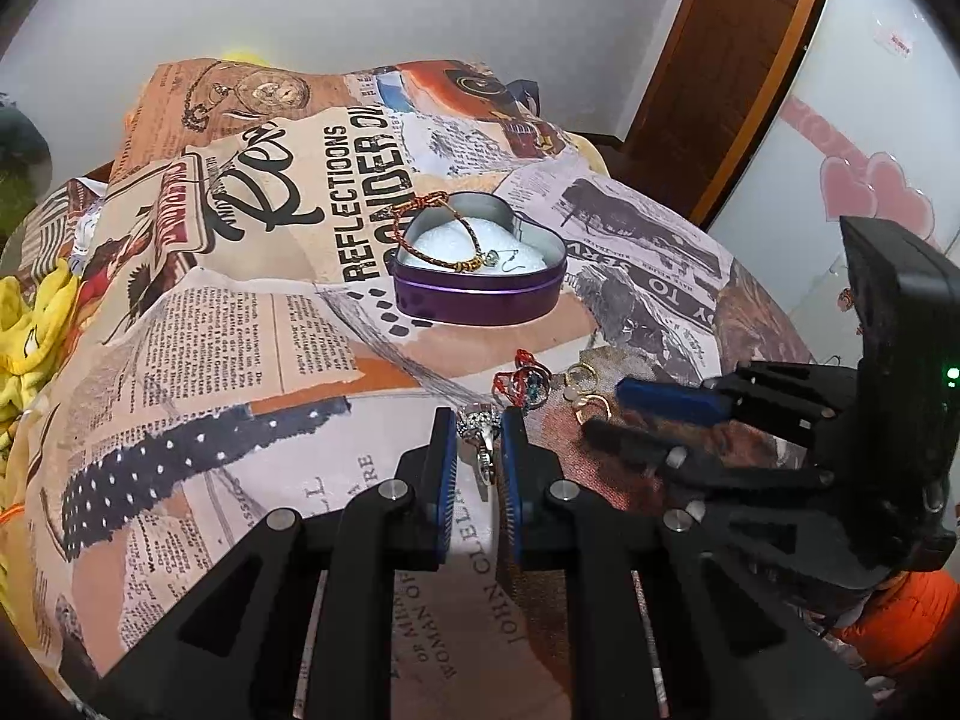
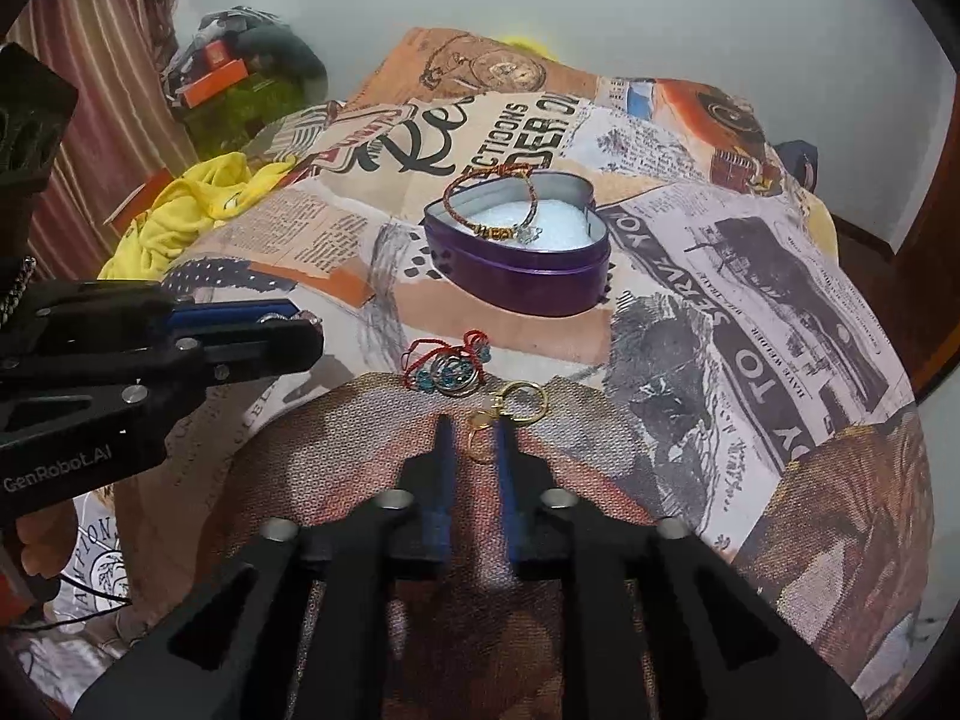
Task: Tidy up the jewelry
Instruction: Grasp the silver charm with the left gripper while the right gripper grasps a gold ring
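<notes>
Presently, the left gripper (image 1: 480, 438) pinches a silver rhinestone-set ring (image 1: 480, 429) between its blue pads (image 1: 445, 468), clear of the newspaper-print cloth (image 1: 240, 360) that covers the bed. The right gripper (image 2: 474, 450) rests low on the same cloth with its jaws parted, one small gold hoop earring (image 2: 480, 420) lying between the fingertips and not yet clamped.

To do this step well, the ring should probably travel level toward the purple heart-shaped tin (image 1: 480, 294), which sits nearer the far edge of the cloth, and be let go only once it is over the white padded lining (image 1: 474, 252). The pinch on so small and smooth a piece looks slight, so a tilt or jolt could drop it into the folds. The right gripper would do better to close on the hoop's wire squarely than to scrape the fabric.

The tin stands open, and a red-and-gold braided cord bracelet (image 1: 420, 228) is draped over its far rim and down onto the lining, with a thin wire-hook earring (image 1: 510, 261) beside its knot. Near the grippers, on the brown woven patch of the cloth, lie a tangle of red cord with blue beads and metal rings (image 2: 450, 369) and a larger gold hoop (image 2: 525, 393), just beside it and apart from the tin.
</notes>
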`<state>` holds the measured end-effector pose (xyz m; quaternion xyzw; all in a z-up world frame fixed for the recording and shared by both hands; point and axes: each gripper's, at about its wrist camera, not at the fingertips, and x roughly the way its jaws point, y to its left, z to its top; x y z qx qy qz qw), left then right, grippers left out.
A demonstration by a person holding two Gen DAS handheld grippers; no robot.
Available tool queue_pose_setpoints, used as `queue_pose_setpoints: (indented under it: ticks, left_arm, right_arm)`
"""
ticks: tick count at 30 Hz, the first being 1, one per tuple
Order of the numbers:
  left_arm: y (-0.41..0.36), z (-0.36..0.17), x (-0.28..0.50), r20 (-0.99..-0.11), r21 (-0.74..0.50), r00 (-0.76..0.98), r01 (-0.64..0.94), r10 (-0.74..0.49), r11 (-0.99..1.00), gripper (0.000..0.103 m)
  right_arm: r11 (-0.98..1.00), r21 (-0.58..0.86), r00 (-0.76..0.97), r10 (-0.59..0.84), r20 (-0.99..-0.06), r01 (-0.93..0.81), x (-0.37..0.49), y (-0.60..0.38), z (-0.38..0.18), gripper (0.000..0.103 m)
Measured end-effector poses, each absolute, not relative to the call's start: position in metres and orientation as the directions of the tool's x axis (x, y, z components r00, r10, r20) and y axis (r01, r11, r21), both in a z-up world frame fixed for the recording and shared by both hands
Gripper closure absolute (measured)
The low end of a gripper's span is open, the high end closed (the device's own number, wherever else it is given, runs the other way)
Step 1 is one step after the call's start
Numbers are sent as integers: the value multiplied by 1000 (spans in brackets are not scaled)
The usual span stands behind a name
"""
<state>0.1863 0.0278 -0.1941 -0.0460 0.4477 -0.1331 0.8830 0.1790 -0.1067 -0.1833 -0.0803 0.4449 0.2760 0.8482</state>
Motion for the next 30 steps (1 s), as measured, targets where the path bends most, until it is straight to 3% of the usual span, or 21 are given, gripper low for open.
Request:
queue_pose_setpoints:
  ticks: [2, 6, 10, 12, 30]
  left_arm:
    - [29, -194, 186, -776, -202, 567, 192, -277, 960, 90]
    - [32, -193, 186, -775, -194, 572, 190, -269, 963, 90]
    - [35, -192, 186, -775, -194, 575, 181, -264, 964, 90]
    - [36, -193, 187, -775, -195, 575, 177, -263, 965, 90]
    - [34, -169, 201, -731, -187, 629, 188, -265, 964, 90]
  right_arm:
    - [842, 112, 453, 390, -802, -527, 182, -106, -186, 56]
    - [846, 119, 435, 382, -815, -521, 185, -104, -192, 56]
    - [847, 107, 439, 373, -817, -522, 186, -102, -196, 70]
    - [849, 101, 442, 368, -818, -519, 188, -101, -196, 86]
    - [863, 91, 534, 387, -752, -497, 195, -113, -159, 86]
